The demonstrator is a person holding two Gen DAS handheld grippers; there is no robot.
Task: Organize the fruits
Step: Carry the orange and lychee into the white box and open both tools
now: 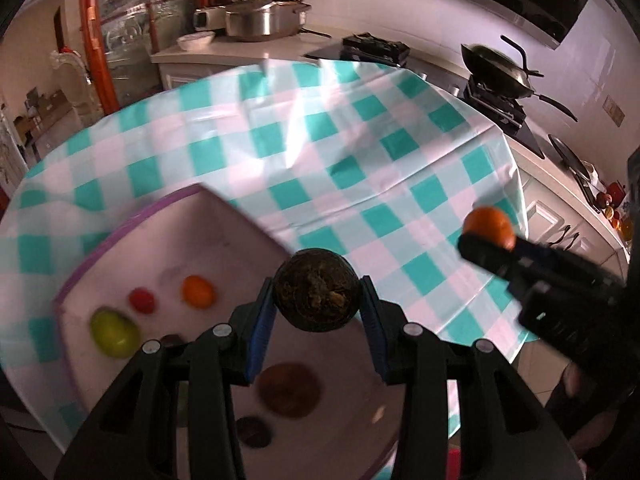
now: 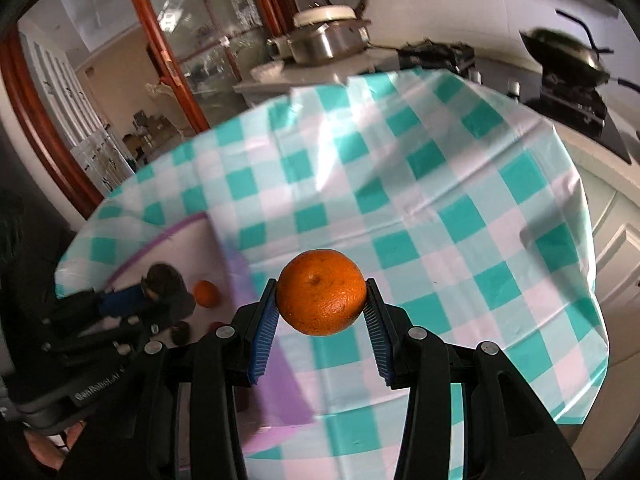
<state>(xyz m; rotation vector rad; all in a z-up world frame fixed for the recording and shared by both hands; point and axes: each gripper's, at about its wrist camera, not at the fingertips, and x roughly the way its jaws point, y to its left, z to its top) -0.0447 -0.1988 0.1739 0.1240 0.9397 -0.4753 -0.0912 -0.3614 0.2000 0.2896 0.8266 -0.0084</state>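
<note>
My left gripper [image 1: 317,300] is shut on a dark, rough round fruit [image 1: 316,290], held in the air above a white tray [image 1: 224,240] with a purple rim. On the tray lie a small orange fruit [image 1: 197,291], a red fruit [image 1: 141,300], a green fruit [image 1: 114,331], a brown fruit [image 1: 289,395] and a dark fruit [image 1: 253,432]. My right gripper [image 2: 321,306] is shut on an orange [image 2: 321,291] above the checked cloth. The left wrist view has that orange [image 1: 489,224] at the right, and the right wrist view has the left gripper [image 2: 136,300] low at the left.
A teal and white checked tablecloth [image 1: 360,152] covers the table. Behind it a kitchen counter carries a steel pot [image 1: 264,20], a white bowl [image 1: 195,41] and a wok [image 1: 500,68] on a stove. A wooden-framed glass door [image 2: 160,60] stands at the left.
</note>
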